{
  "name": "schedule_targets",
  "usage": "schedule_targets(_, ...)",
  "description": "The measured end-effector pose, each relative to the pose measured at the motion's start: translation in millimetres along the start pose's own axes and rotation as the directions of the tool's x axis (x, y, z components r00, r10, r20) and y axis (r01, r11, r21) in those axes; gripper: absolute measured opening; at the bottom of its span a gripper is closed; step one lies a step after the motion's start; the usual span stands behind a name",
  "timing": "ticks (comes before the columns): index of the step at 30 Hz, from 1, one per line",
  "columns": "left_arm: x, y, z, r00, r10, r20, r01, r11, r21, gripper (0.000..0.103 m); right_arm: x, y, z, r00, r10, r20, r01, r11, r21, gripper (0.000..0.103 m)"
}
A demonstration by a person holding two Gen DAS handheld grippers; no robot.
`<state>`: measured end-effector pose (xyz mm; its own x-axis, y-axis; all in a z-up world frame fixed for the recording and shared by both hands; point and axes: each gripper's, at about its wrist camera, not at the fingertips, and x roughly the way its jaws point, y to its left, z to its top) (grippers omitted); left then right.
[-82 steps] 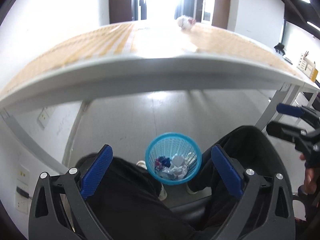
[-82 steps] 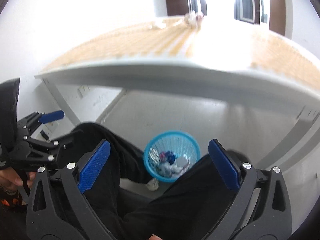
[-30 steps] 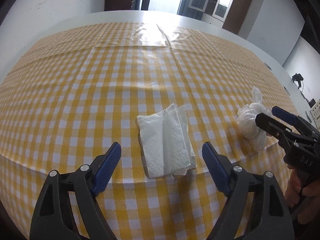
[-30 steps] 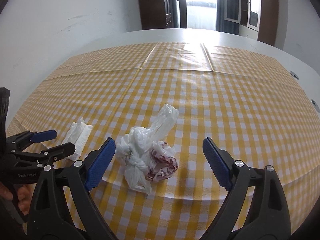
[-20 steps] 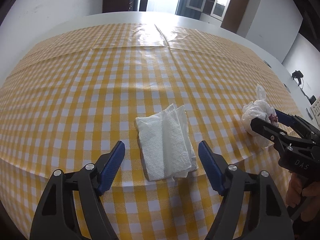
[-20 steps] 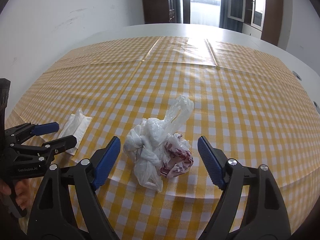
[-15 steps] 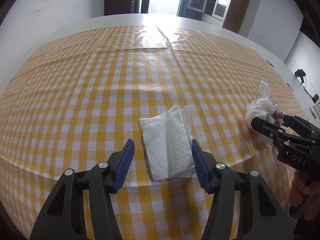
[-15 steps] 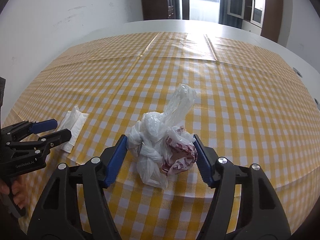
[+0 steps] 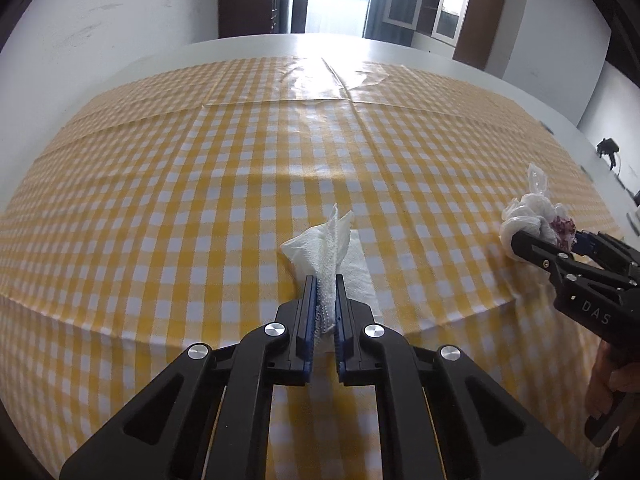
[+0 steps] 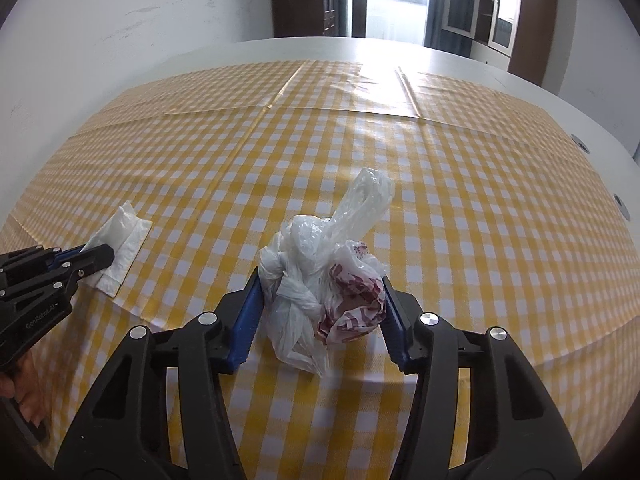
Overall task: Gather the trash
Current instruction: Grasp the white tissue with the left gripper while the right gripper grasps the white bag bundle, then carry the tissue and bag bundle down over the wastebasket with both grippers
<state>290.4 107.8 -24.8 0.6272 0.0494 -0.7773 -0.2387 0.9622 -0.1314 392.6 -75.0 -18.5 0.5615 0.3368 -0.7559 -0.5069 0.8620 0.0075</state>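
Observation:
A white paper napkin (image 9: 326, 250) lies near the front edge of the yellow checked tablecloth (image 9: 200, 184). My left gripper (image 9: 323, 284) is shut on its near end, which stands bunched up between the blue pads. The napkin also shows in the right wrist view (image 10: 120, 240), with the left gripper (image 10: 94, 254) on it. A knotted white plastic bag with red-printed wrapper inside (image 10: 324, 276) sits on the cloth (image 10: 460, 220). My right gripper (image 10: 322, 300) is shut on it, pads pressing both sides. The bag also shows in the left wrist view (image 9: 530, 216), with the right gripper (image 9: 554, 242) on it.
The cloth hangs over the table's near edge just below both grippers. White bare tabletop (image 9: 320, 44) lies beyond the cloth. A white wall stands to the left, dark doors and a bright doorway at the back.
Both grippers have closed: the left onto the napkin, crumpling its near end upward, the right onto the plastic bag. Earlier both hung open over a blue basket under the table.

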Motion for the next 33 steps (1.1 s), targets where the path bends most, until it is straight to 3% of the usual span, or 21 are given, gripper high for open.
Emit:
schedule_targets(3,-43.8,-5.8,-20.3,0.996,-0.074,0.053,0.075,0.997,-0.030,0.007,-35.2,4.1,-16.3,0.999,0.009,0.037,-0.009,1.000,-0.023,0.050)
schedule_targets(7,-106.8,-19.1,-67.4,0.979,-0.162,0.128,0.164,0.987,-0.003,0.007,-90.7,4.2,-51.3,0.990,0.037,0.135,-0.040,0.999,0.020,0.050)
schedule_targets(15,-176.8,-28.5,-180.3,0.951,-0.246,0.188,0.248,0.969,0.009,0.007,-167.8,13.0,-136.4,0.973,0.089,0.212,-0.098,0.995,0.031,0.050)
schedule_targets(20,-195.5,-33.2,-219.5,0.945,-0.269,0.189,0.271,0.962,0.012,0.007,-188.2,18.7,-178.4,0.967,0.142,0.214,-0.154,0.987,0.041,0.050)
schedule_targets(26,-203.0,-31.6,-253.1,0.948,-0.263,0.178,0.264,0.964,0.017,0.007,-203.5,32.1,-223.8,0.973,0.134,0.185,-0.131,0.991,-0.029,0.050)
schedule_targets(33,-207.0,-36.3,-293.7,0.950,-0.284,0.134,0.280,0.959,0.045,0.007,-211.3,44.1,-276.4,0.976,0.166,0.138,-0.159,0.985,-0.064,0.050)
